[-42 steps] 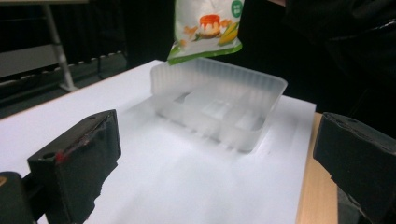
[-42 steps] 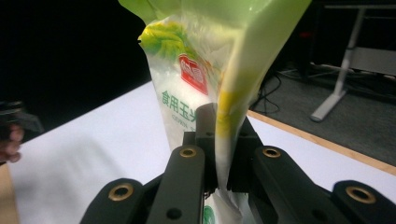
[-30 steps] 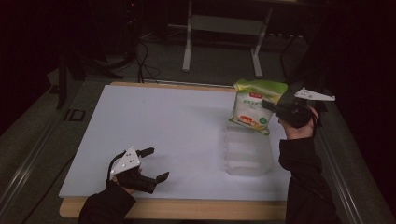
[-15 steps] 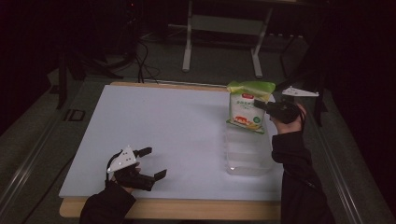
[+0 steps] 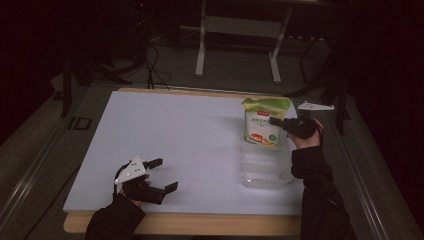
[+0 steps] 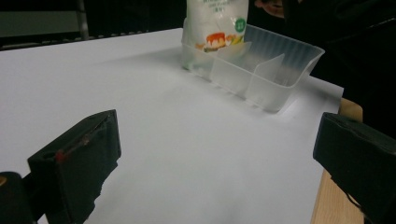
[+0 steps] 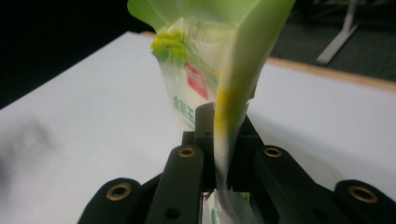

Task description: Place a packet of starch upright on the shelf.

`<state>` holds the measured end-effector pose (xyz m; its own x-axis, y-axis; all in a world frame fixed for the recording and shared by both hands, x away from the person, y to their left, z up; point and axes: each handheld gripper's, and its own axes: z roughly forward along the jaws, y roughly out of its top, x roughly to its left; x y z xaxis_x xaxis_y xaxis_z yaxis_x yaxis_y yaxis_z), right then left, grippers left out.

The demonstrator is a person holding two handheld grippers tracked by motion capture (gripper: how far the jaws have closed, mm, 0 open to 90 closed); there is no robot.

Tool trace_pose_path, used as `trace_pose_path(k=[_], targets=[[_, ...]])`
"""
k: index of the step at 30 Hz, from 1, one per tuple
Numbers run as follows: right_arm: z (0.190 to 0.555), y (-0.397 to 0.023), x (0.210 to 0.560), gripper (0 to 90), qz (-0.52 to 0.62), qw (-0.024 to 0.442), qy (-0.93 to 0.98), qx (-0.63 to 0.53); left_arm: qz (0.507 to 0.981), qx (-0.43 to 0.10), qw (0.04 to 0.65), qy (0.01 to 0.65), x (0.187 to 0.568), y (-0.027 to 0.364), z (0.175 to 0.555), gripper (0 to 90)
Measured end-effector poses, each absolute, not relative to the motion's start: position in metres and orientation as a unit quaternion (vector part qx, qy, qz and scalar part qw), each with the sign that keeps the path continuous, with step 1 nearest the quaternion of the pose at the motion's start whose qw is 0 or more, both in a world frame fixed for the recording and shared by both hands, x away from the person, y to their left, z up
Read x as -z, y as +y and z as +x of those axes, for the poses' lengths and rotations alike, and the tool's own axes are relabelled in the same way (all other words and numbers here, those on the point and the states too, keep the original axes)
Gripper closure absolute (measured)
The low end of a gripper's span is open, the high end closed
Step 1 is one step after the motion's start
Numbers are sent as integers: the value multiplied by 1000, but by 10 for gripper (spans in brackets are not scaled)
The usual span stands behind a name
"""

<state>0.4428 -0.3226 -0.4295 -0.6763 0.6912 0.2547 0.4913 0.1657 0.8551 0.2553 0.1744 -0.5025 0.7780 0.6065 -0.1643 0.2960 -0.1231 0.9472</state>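
my right gripper (image 5: 280, 121) pinches the green snack bag (image 5: 263, 122) by its edge — bag upright in the far end of the clear divided tray (image 5: 267, 172); left gripper (image 5: 161, 175) — jaws wide, holding nothing, well left of the tray.

On the white table (image 5: 190, 135), toward its right edge: a divided tray (image 5: 265, 170), long axis running front to back. In the tray's far compartment, upright: a snack bag (image 5: 262, 122), pinched from the right by the right gripper (image 5: 280, 121). At the near left corner, well apart: the left gripper (image 5: 162, 175).
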Motion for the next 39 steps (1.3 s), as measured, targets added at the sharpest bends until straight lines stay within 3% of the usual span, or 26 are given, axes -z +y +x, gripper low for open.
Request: trace_pose_path(k=[7,10,16,30,34,39], targets=[[443,-334,438,833,408,93,762,-494,737,-130,589,306,503,174,256,14],[441,-335,436,739,417,94,756,-495,739,-129,587,304,503,173,256,14],[435,-338,425,650,427,119,751,-490,738,-129,589,304,503,173,256,14],[394,-338,412,291,439,180,737,-481,745,-136,586,289,501,170,253,14],[380,-336,408,192,428,167,730,-506,747,-134,584,288,501,169,253,14],[366,-326,406,165,403,155,739,-517,747,-131,584,289,501,169,253,14]])
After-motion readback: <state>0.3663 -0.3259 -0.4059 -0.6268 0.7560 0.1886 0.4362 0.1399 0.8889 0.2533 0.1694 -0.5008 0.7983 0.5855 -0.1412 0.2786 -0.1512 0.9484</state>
